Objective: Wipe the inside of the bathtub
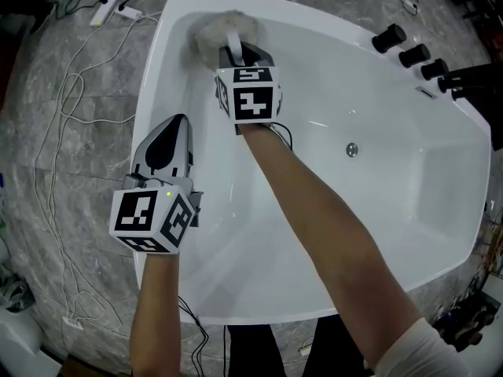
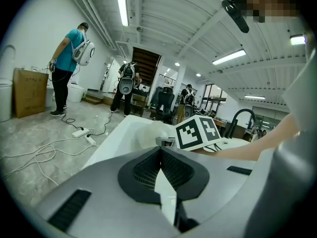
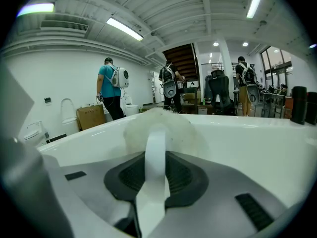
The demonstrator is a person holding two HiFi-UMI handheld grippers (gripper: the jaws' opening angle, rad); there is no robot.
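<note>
A grey stone-patterned floor (image 1: 102, 108) surrounds a white bathtub (image 1: 393, 203) that fills most of the head view, its inside glossy and bare. The person's right arm reaches across the tub to its far left end. There the right gripper (image 1: 234, 52) has its jaws clamped on the white strap handle (image 1: 233, 39) of a fluffy off-white wiping pad (image 1: 216, 30). The pad is pressed against the tub's inner wall just below the rim. In the right gripper view the handle (image 3: 154, 162) runs up between the dark ribbed pads to the fluffy pad (image 3: 183, 128), with the tub wall right behind it.

The left gripper (image 1: 177, 128) sits over the tub's left rim, nearer the person. Its jaws are brought together at the tip with nothing between them, as the left gripper view (image 2: 161, 150) shows.

The only print in sight is the black-and-white square markers on the right cube (image 1: 250, 93) and the left cube (image 1: 153, 214); none of it reads as words.

Three black tap knobs (image 1: 413, 54) stand in a row on the tub's far right ledge, and a round chrome fitting (image 1: 352, 149) sits on the inner wall below them. A white power strip (image 1: 104, 9) and thin white cables (image 1: 59, 132) lie on the floor left of the tub. In the background of the gripper views a person in a teal shirt (image 3: 110, 90) stands beside a cardboard box (image 2: 28, 90)
</note>
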